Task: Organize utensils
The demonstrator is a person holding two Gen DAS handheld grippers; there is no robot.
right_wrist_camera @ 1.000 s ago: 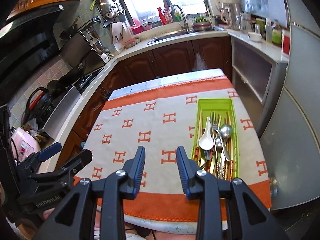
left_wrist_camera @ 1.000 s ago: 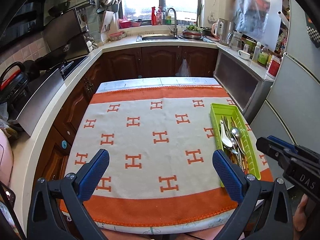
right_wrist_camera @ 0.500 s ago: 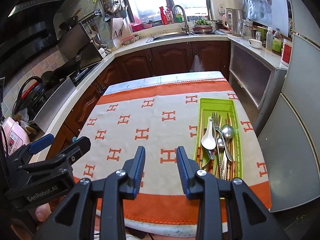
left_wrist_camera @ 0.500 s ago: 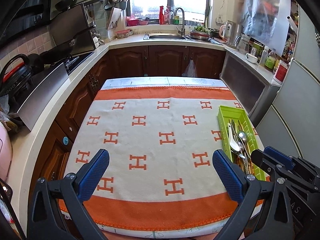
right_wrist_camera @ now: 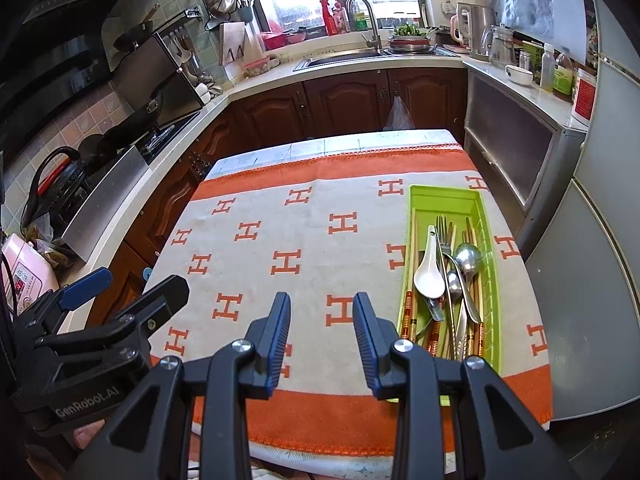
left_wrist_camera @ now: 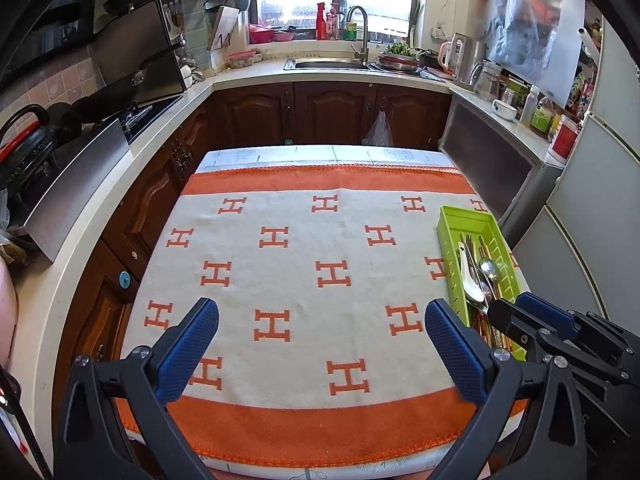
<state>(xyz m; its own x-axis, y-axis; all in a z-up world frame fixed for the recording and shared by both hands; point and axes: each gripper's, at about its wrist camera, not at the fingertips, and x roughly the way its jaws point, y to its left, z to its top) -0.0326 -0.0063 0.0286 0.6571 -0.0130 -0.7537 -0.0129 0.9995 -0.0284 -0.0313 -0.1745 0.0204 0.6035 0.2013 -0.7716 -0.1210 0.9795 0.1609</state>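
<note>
1. Over the last second I had swung both views round; the green tray (right_wrist_camera: pixel 448 200) slid toward the right edge of the left view and sat squarer in the right one. Nothing on the cloth (left_wrist_camera: pixel 304 248) had shifted, only my cameras.
2. My left hand-held gripper (left_wrist_camera: pixel 320 344) stayed spread wide, nothing between its blue pads, hovering over the near part of the counter (left_wrist_camera: pixel 280 156).
3. My right hand-held gripper (right_wrist_camera: pixel 322 332) kept a narrower gap, also empty, just left of the tray's near end.
4. The utensils all lay inside the tray at the cloth's right side: a white spoon (right_wrist_camera: pixel 429 268), a fork (right_wrist_camera: pixel 442 228), two metal spoons (right_wrist_camera: pixel 468 256) and several chopsticks (right_wrist_camera: pixel 412 256), heaped across each other with handles toward me.
5. I judged that this fitted two readings: everything gathered in and the job near its close, or a mixed heap waiting to be sorted by kind. The pictures did not settle which.
6. The right hand-held gripper stood nearer the tray, so it seemed the better placed for any reach into it.
</note>
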